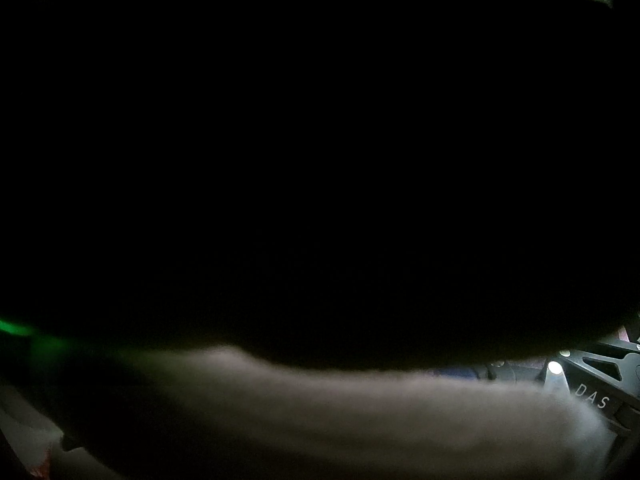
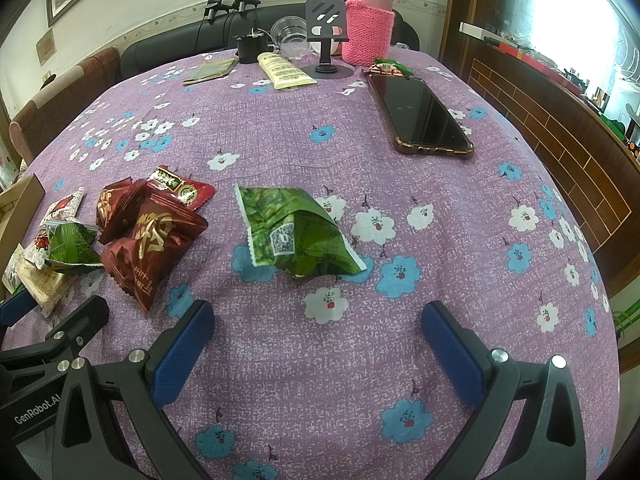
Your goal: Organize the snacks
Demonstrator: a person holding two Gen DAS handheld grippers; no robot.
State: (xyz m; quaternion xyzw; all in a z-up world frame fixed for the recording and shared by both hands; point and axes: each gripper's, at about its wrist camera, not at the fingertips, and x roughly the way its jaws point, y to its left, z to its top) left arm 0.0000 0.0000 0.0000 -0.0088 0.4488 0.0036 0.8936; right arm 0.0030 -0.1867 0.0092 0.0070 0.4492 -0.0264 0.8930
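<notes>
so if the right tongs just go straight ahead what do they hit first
Most likely the green snack packet: it lies on the tablecloth straight ahead of the open right tongs, with only bare cloth before it. Exact depth is unclear.

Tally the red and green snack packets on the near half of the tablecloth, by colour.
Red packets: 3
Green packets: 2
Total: 5
The overlapping pale packets at the left edge are not counted.

The right wrist view looks forward and down from close above the surface [image 2: 320, 128], toward the far wall. The left wrist view is almost wholly blacked out; only its lower edge shows blurred shapes. No shared area can be identified.
</notes>
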